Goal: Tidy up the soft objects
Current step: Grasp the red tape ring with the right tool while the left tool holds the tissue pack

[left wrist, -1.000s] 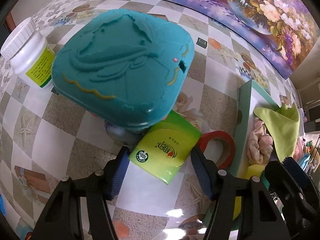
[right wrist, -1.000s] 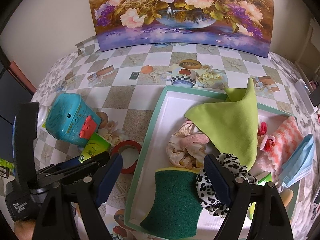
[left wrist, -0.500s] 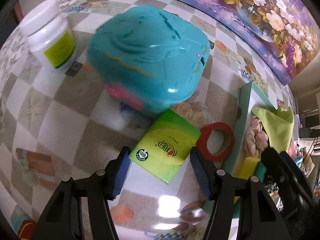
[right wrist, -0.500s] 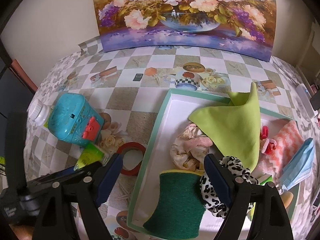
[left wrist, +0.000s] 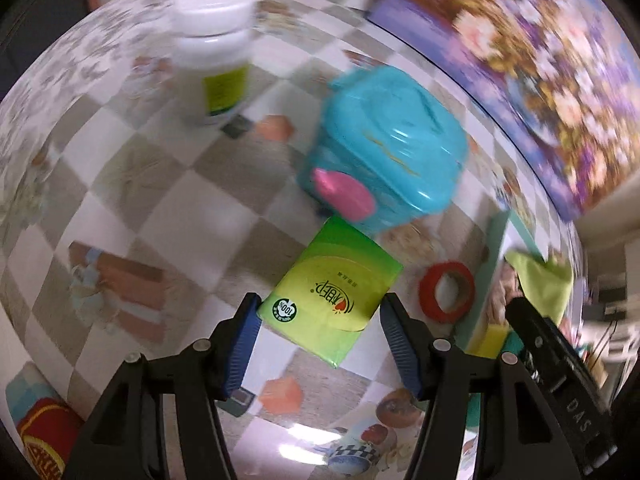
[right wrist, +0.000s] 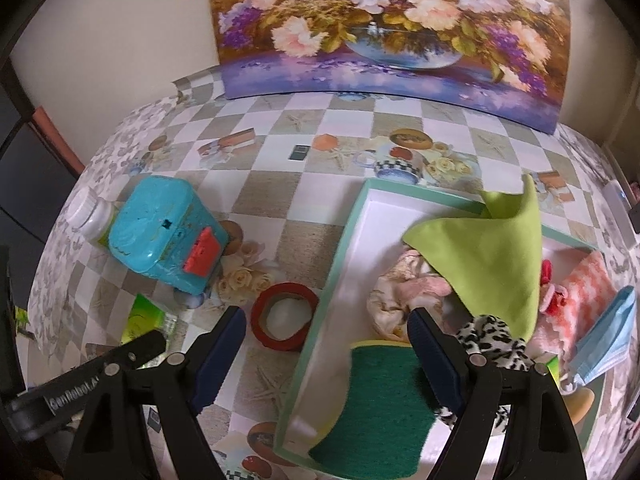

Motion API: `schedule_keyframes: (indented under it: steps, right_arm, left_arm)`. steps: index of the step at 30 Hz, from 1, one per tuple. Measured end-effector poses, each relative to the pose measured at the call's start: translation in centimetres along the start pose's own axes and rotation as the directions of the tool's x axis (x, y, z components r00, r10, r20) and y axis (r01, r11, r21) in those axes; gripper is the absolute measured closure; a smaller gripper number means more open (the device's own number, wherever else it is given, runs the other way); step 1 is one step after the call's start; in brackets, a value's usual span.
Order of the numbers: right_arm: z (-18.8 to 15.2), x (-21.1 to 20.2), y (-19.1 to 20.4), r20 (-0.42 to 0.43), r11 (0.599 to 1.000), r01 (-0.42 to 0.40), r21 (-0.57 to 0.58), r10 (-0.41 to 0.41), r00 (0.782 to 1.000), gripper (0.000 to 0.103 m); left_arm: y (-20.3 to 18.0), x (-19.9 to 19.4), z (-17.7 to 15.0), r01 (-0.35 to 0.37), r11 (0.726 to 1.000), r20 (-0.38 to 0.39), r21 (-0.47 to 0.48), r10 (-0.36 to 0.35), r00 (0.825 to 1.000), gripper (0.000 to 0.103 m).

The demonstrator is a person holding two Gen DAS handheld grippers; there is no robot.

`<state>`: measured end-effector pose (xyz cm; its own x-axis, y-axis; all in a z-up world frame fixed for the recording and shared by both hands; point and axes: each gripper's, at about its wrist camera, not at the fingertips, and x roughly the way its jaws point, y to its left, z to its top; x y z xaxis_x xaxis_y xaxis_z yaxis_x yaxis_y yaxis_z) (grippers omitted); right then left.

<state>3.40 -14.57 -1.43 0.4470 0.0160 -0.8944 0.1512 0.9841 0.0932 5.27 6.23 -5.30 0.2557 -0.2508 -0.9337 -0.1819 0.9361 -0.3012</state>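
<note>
A green tissue pack [left wrist: 330,294] lies on the checkered tablecloth, its near end between the open fingers of my left gripper [left wrist: 320,328]; it also shows in the right wrist view [right wrist: 146,318]. My right gripper [right wrist: 324,340] is open and empty, above the left edge of the white tray [right wrist: 360,224]. The tray holds a green sponge [right wrist: 372,404], a lime cloth [right wrist: 488,256], a pink cloth [right wrist: 404,292], a leopard-print scrunchie [right wrist: 488,340], a pink checked cloth [right wrist: 584,296] and a blue face mask [right wrist: 608,340].
A teal plastic toy box [left wrist: 384,148] with a pink button stands just beyond the tissue pack. A white pill bottle [left wrist: 212,52] stands far left. A red tape roll [left wrist: 446,292] lies between the pack and the tray. A flower painting [right wrist: 384,24] leans at the back.
My left gripper has pulled back and swung left, so the teal box looks smaller and farther and the tissue pack is fully uncovered. The right gripper has risen a little.
</note>
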Motion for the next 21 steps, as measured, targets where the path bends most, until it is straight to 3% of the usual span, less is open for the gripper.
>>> schedule_keyframes:
  steps: [5, 10, 13, 16, 21]
  right_arm:
    - [0.0, 0.8, 2.0, -0.003, 0.997, -0.044, -0.062, 0.044, 0.999, 0.03]
    - [-0.6, 3.1, 4.3, -0.065, 0.987, -0.049, -0.155, 0.039, 0.997, 0.054]
    - [-0.8, 4.4, 5.1, -0.089, 0.982, -0.026, -0.189, 0.009, 0.996, 0.056]
    - [-0.8, 5.5, 5.7, -0.113, 0.977, -0.022, -0.211, -0.002, 0.994, 0.065]
    - [-0.9, 7.0, 6.2, -0.136, 0.97, 0.013, -0.241, -0.047, 0.99, 0.065]
  left_arm:
    - [3.1, -0.5, 0.4, -0.023, 0.993, 0.027, -0.119, 0.026, 0.999, 0.04]
    - [5.0, -1.2, 0.8, -0.002, 0.981, 0.052, -0.195, 0.013, 0.999, 0.04]
    - [6.1, -1.6, 0.8, 0.02, 0.975, 0.056, -0.219, -0.008, 0.998, 0.04]
    - [6.5, -1.9, 1.0, 0.031, 0.973, 0.066, -0.229, -0.016, 0.998, 0.04]
    - [6.3, -1.7, 2.0, 0.064, 0.963, 0.067, -0.261, -0.048, 0.997, 0.04]
